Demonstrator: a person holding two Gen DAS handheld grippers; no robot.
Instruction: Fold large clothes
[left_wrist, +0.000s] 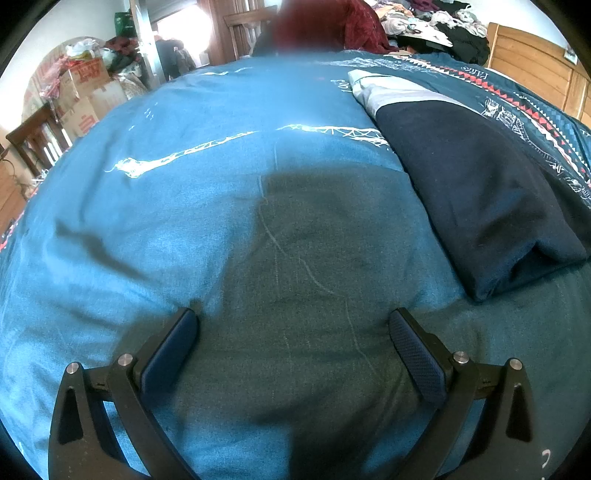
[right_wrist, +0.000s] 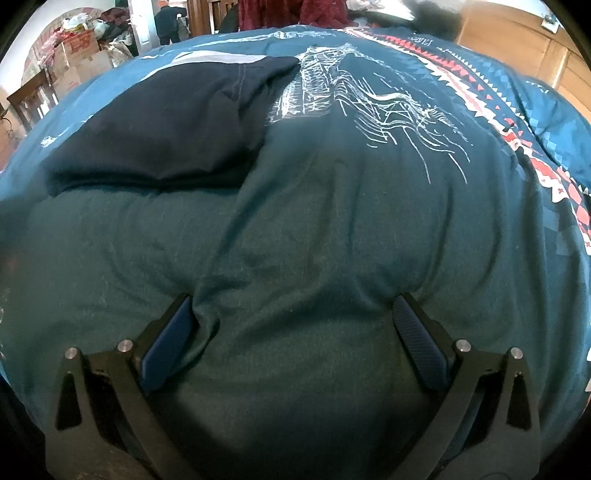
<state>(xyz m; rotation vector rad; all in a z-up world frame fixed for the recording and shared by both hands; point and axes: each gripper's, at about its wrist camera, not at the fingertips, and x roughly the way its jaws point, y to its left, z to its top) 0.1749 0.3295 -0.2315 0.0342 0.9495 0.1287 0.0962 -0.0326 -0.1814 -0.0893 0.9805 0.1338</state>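
Nearest in the left wrist view, the left gripper (left_wrist: 293, 325) hangs low over the bed with its jaws spread wide, nothing between them but the teal bedcover (left_wrist: 184, 221), which lies in its shadow. The 2 blue pads (left_wrist: 168, 354) look close to the cloth; whether they touch it is not clear.

The right gripper (right_wrist: 291, 314) sits the same way in its own view — jaws spread wide, gripping nothing, and the bedcover (right_wrist: 295, 240) bunches in soft folds between and around the pads (right_wrist: 417, 350).

Further out lies the folded navy garment (left_wrist: 480, 192), flat on the bedcover, to the right of the left gripper and to the far left of the right one (right_wrist: 166, 129). Its far end shows a pale grey and white band (left_wrist: 391, 90). Just beside it the cover carries a white line drawing (right_wrist: 369, 107), and past that a red-and-white patterned border (right_wrist: 517, 129).

At the far edge — a wooden headboard (left_wrist: 535, 70), a heap of loose clothes (left_wrist: 424, 22), stacked cardboard boxes (left_wrist: 85, 96) and a wooden chair (left_wrist: 33, 144).
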